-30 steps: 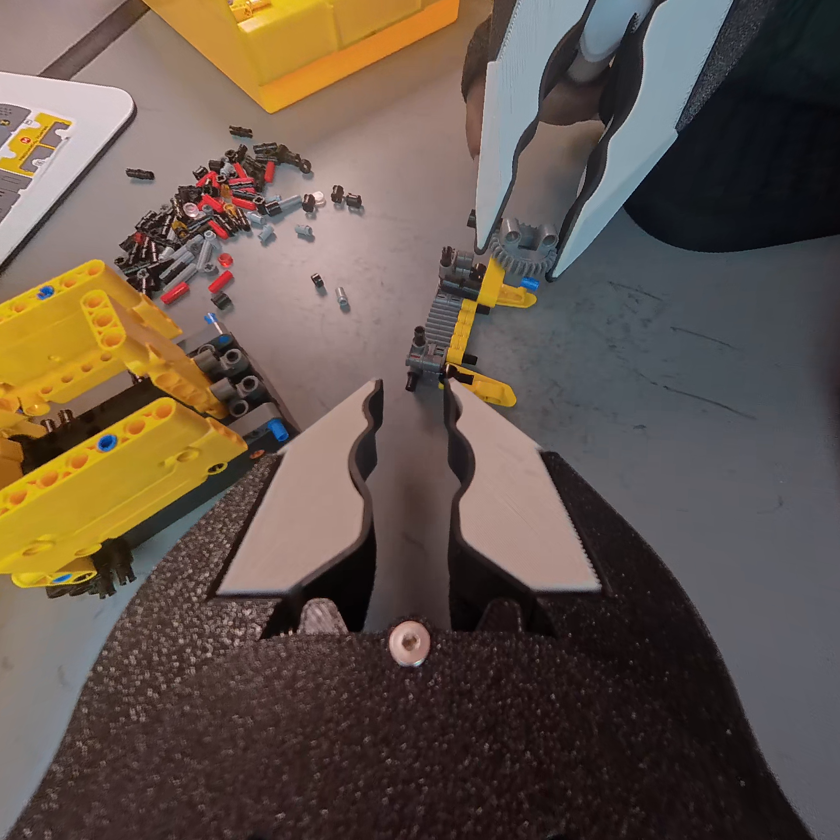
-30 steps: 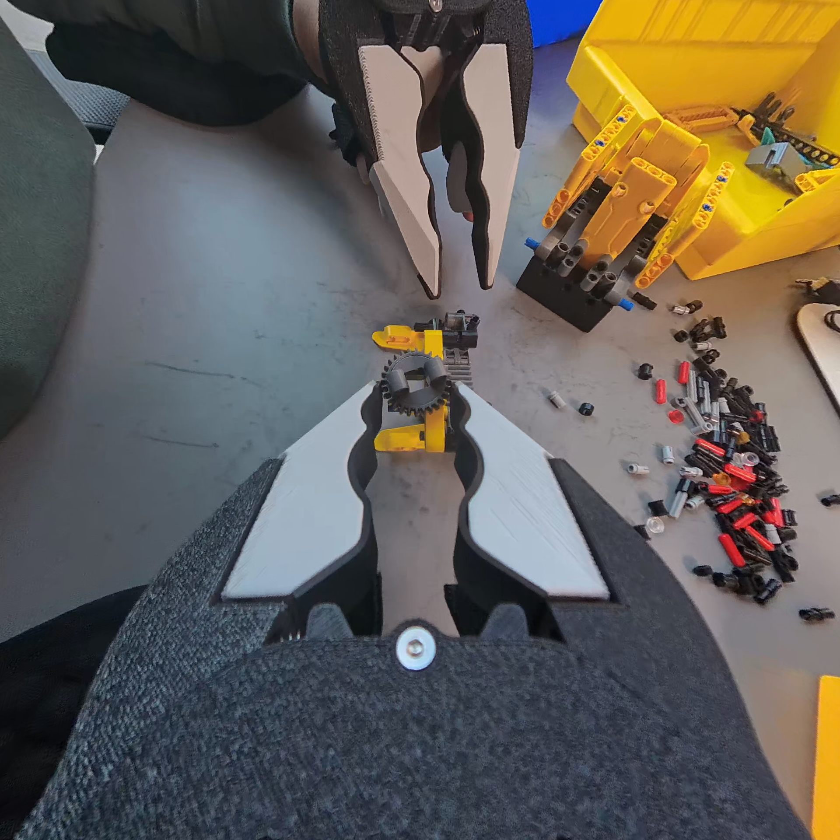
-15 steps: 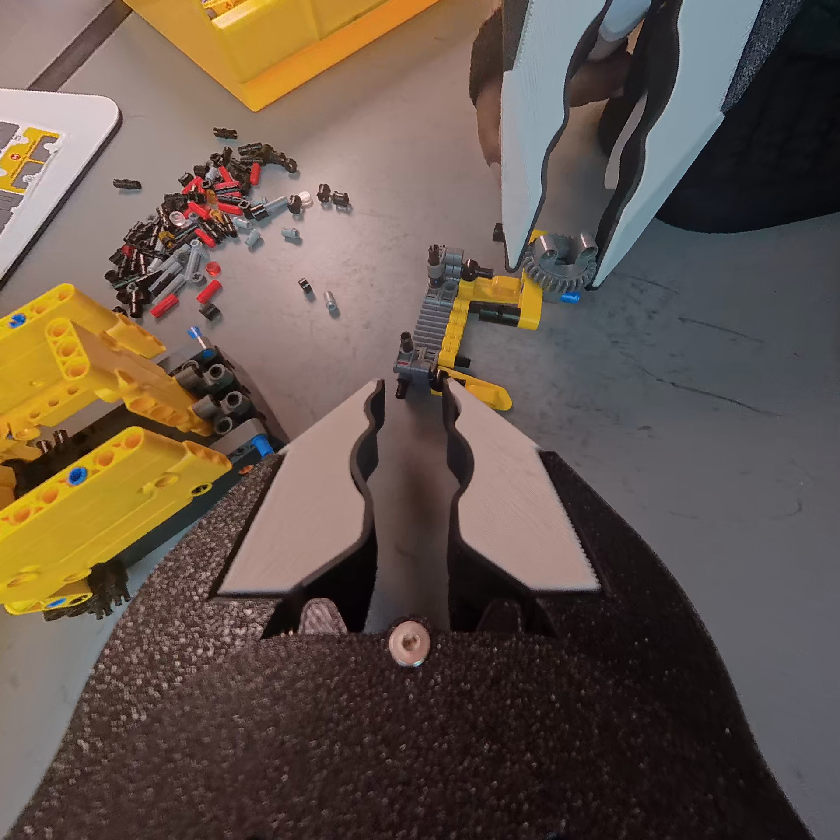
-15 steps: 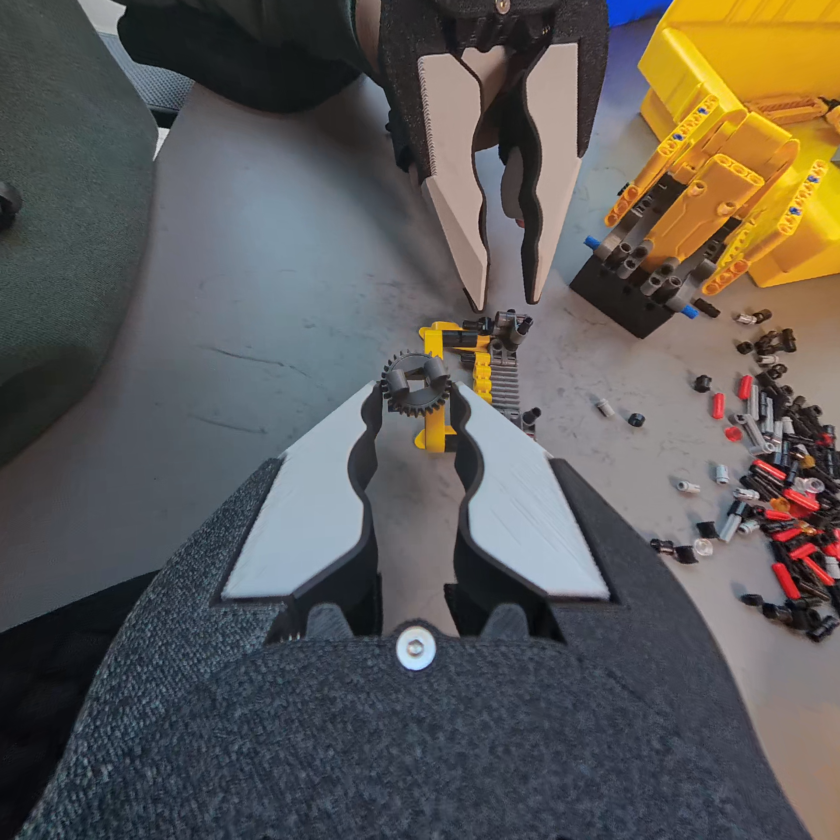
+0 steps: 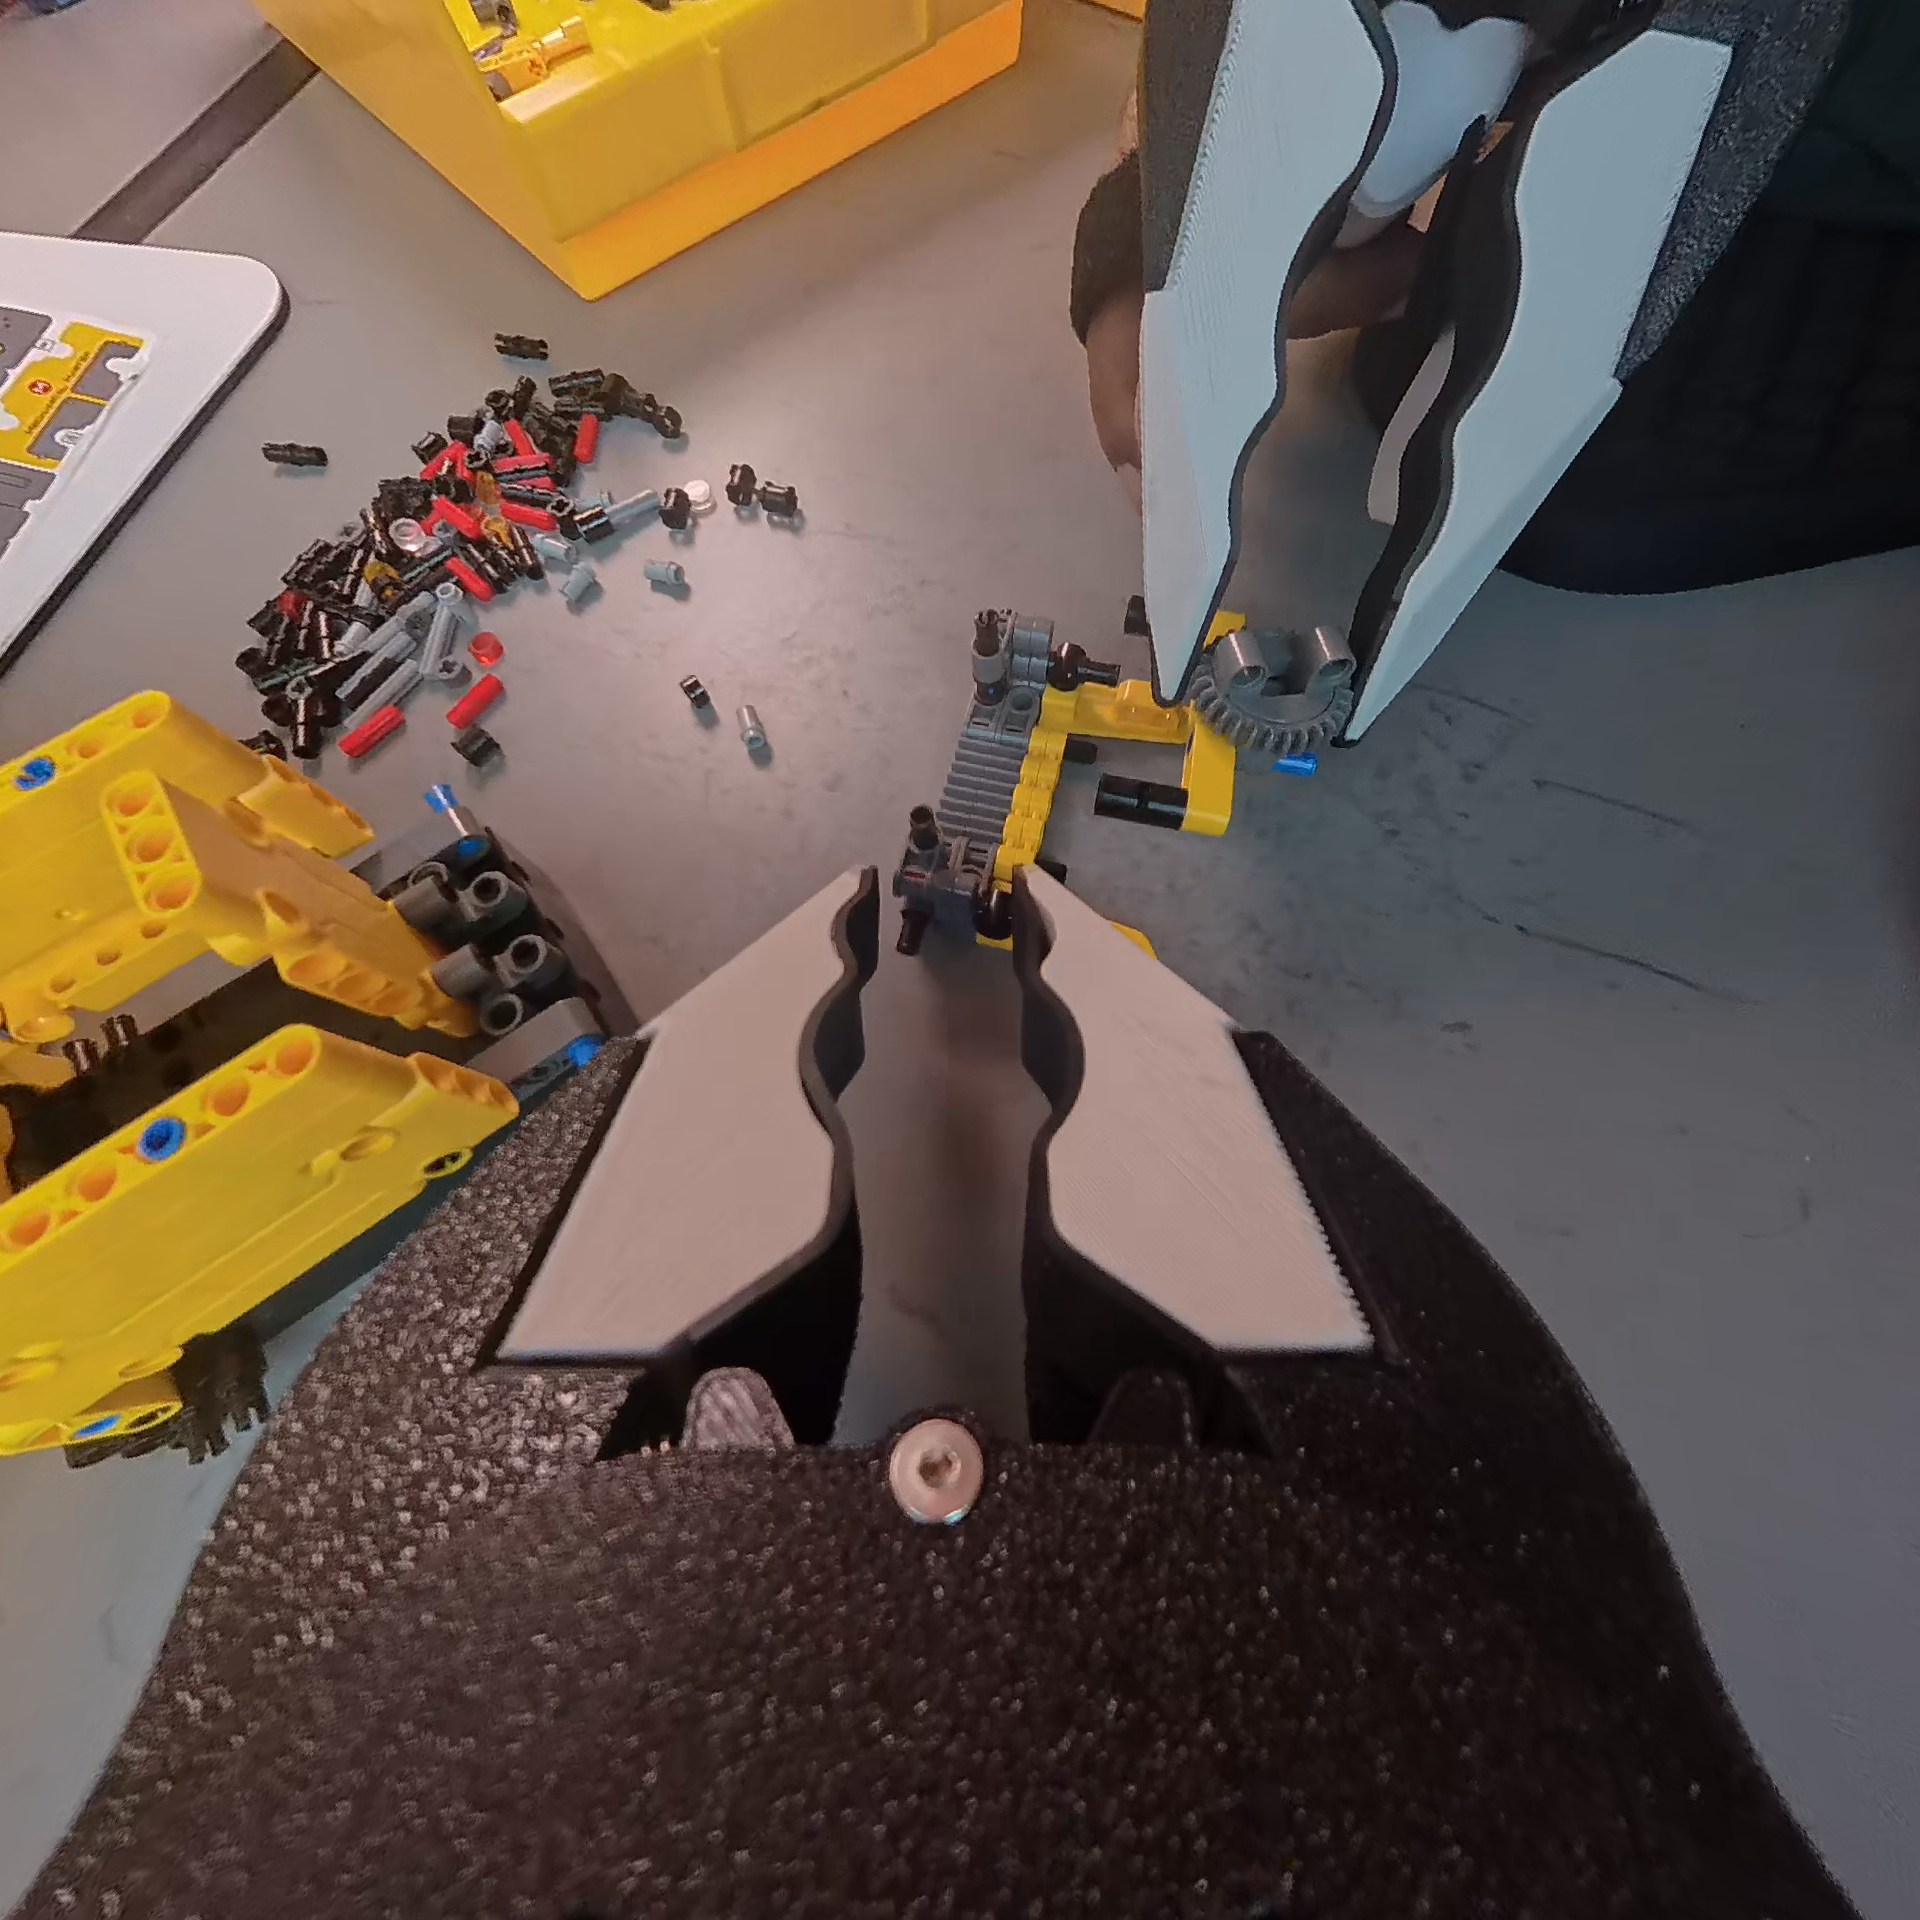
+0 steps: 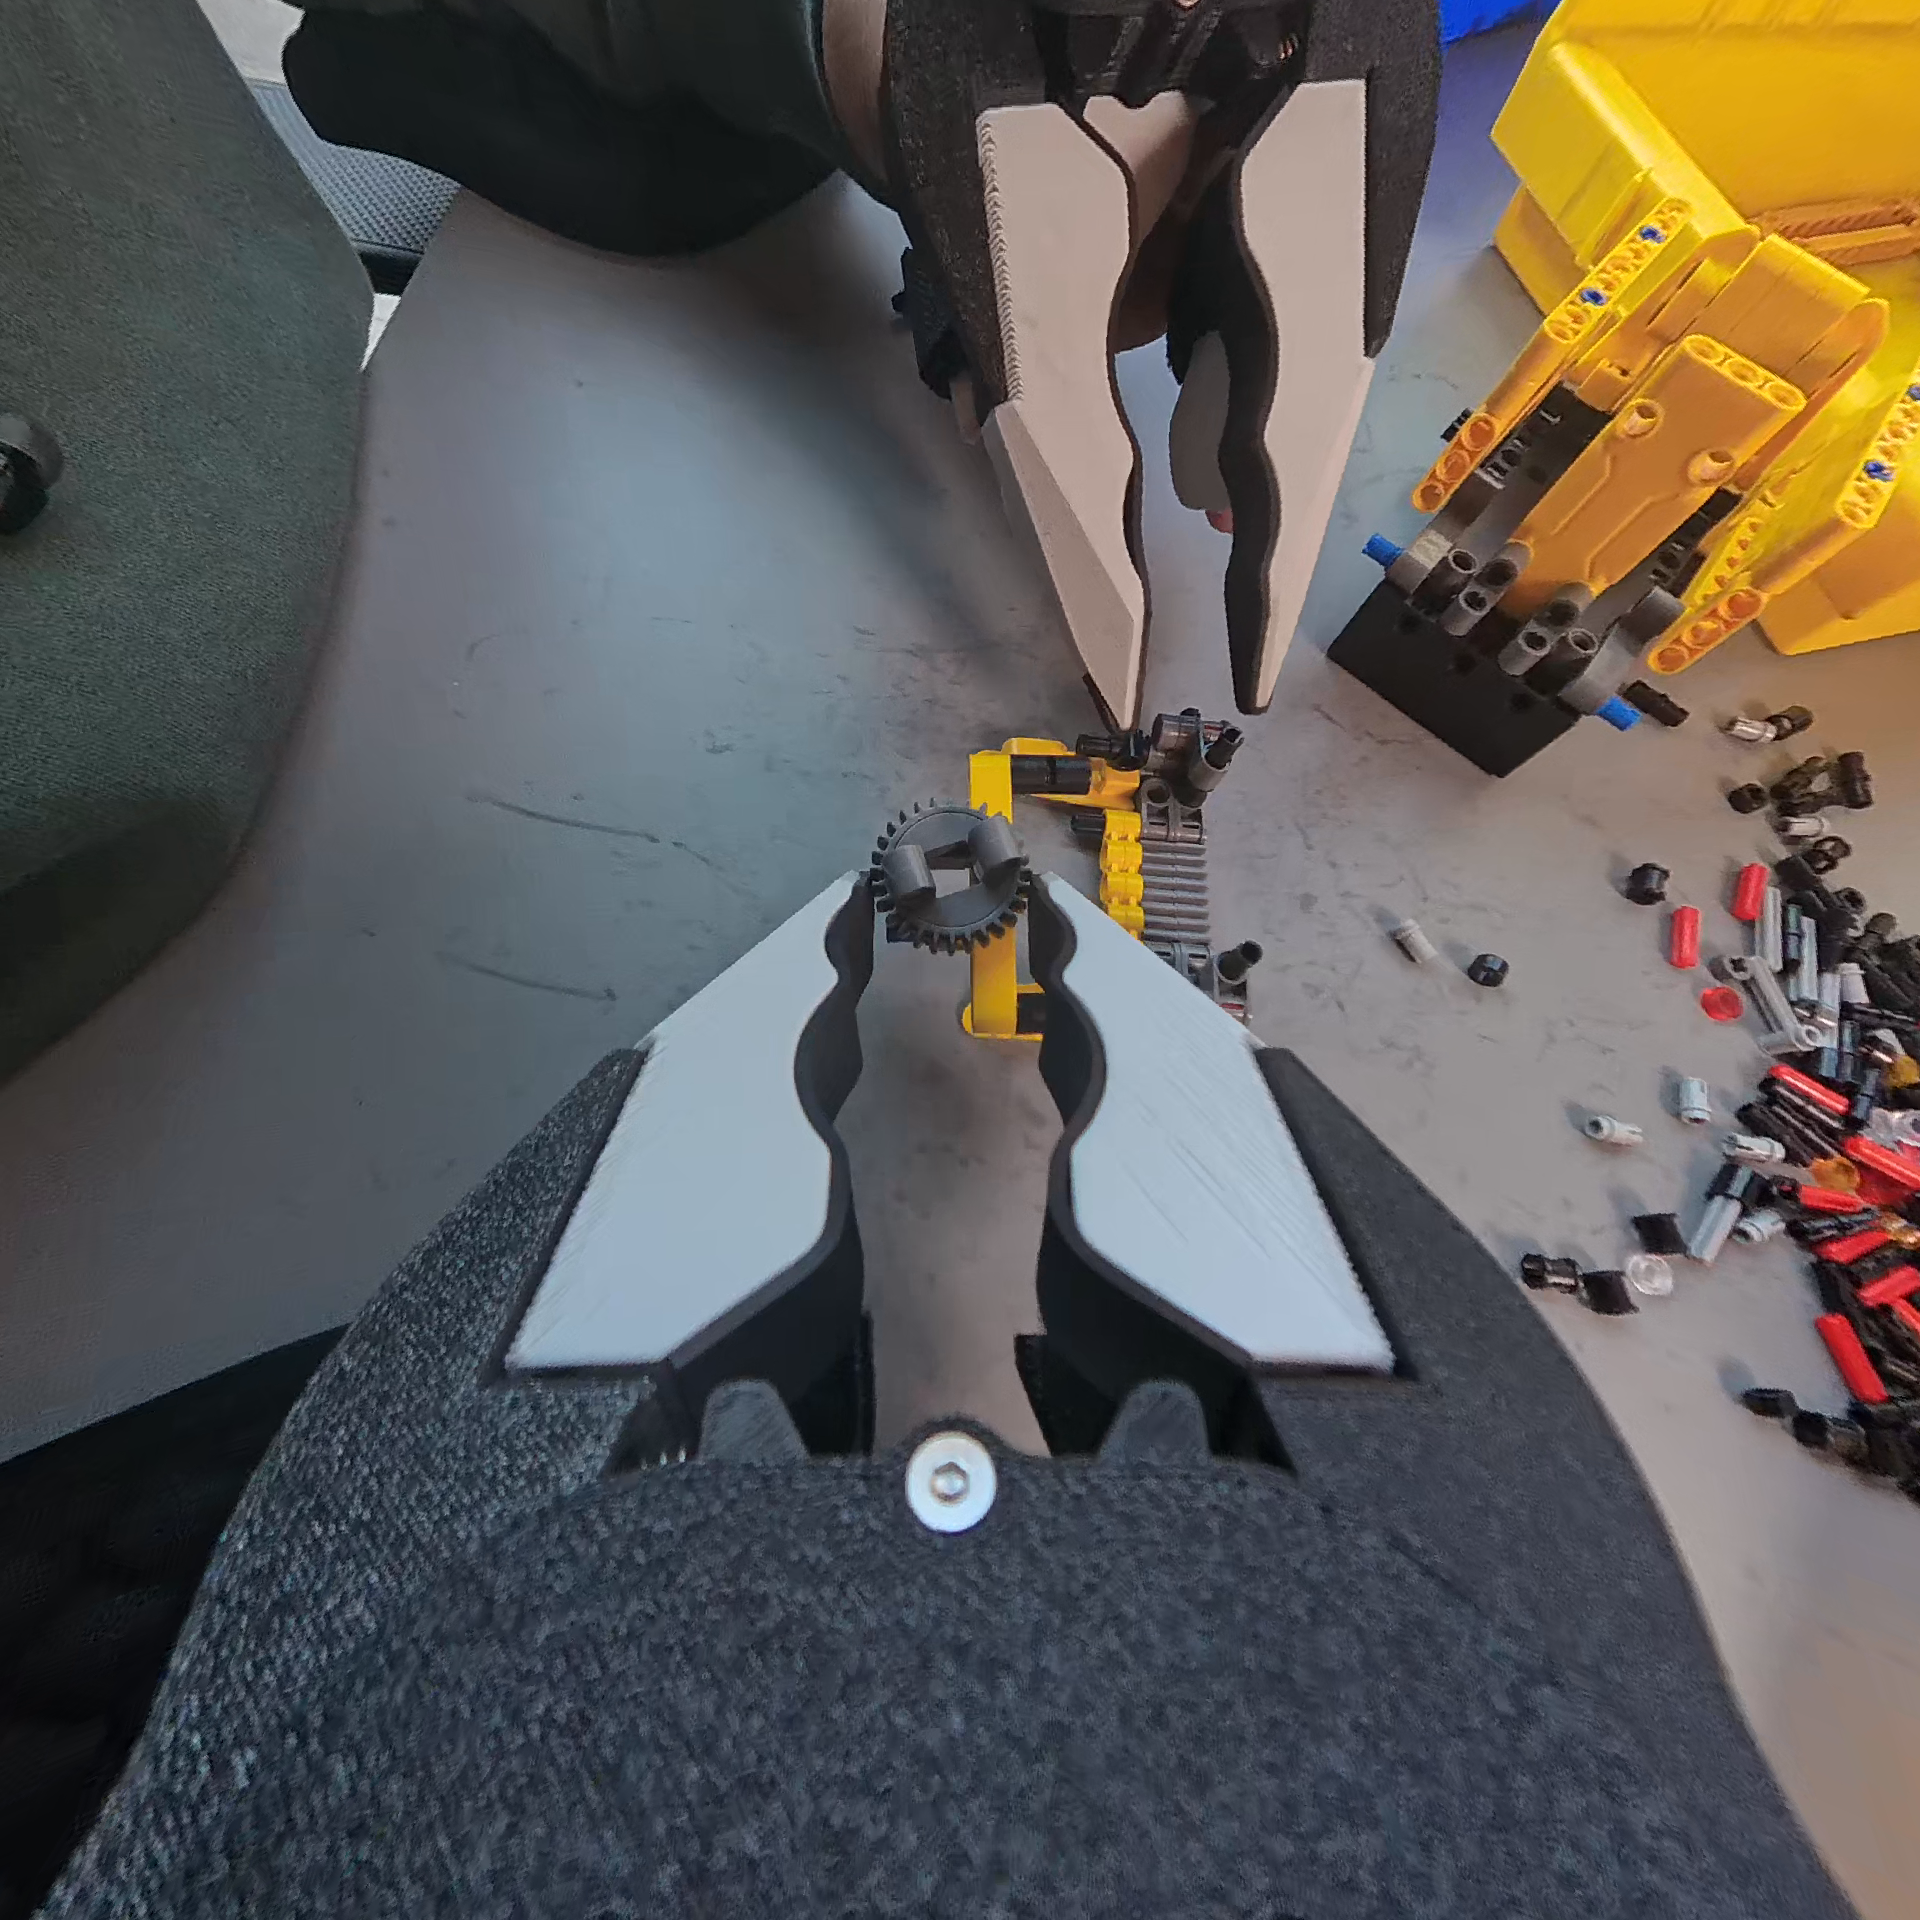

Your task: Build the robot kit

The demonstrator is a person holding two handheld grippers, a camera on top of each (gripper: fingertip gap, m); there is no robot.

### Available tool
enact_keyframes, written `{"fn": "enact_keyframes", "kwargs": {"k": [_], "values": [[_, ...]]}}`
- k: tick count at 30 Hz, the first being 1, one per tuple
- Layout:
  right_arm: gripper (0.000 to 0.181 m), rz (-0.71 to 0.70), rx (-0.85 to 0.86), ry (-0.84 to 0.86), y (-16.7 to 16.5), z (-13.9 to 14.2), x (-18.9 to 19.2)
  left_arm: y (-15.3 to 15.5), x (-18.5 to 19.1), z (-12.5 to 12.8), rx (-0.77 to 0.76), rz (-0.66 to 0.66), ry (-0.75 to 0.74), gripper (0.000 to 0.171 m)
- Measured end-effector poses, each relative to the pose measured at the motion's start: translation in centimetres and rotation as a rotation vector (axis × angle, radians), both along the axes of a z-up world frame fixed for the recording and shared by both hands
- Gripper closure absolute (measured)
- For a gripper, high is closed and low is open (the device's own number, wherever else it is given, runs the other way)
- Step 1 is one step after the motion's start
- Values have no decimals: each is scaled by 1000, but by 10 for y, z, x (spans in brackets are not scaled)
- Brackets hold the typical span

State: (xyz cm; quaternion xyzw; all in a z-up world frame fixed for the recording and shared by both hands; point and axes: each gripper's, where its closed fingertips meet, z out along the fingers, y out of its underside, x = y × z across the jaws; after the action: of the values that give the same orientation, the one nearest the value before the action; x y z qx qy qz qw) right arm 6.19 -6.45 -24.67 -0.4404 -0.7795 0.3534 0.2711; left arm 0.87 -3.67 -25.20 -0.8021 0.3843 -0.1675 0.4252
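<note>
My right hand-held gripper (image 6: 951, 894) pinching dark grey toothed plastic gear (image 6: 951, 883), frame centre, on small yellow-and-grey brick assembly (image 6: 1127, 862) lying on grey bench (image 6: 623, 727). Left hand-held gripper (image 5: 940, 899) spread, tips around assembly's near end. Loose red-black pin pile (image 5: 457, 582) upper left.

Loose pin pile (image 5: 457, 582), yellow bin (image 5: 727, 135), booklet (image 5: 94, 416) on table (image 5: 1558, 1039).

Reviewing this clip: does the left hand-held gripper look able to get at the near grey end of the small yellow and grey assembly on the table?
Probably yes. The left hand-held gripper is open, with the assembly's grey end right at its fingertips and nothing between them. The right hand-held gripper is shut on the gear at the far end, apart from it.
</note>
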Motion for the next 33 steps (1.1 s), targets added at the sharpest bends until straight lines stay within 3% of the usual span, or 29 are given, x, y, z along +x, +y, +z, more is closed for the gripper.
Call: {"fn": "enact_keyframes", "kwargs": {"k": [11,33], "values": [[152,-33,-9,30,7,2,-4,3,-1,-7,-24,19,30,155],[152,-37,-26,8,9,-4,-4,3,-6,-6,-7,46,47,155]]}}
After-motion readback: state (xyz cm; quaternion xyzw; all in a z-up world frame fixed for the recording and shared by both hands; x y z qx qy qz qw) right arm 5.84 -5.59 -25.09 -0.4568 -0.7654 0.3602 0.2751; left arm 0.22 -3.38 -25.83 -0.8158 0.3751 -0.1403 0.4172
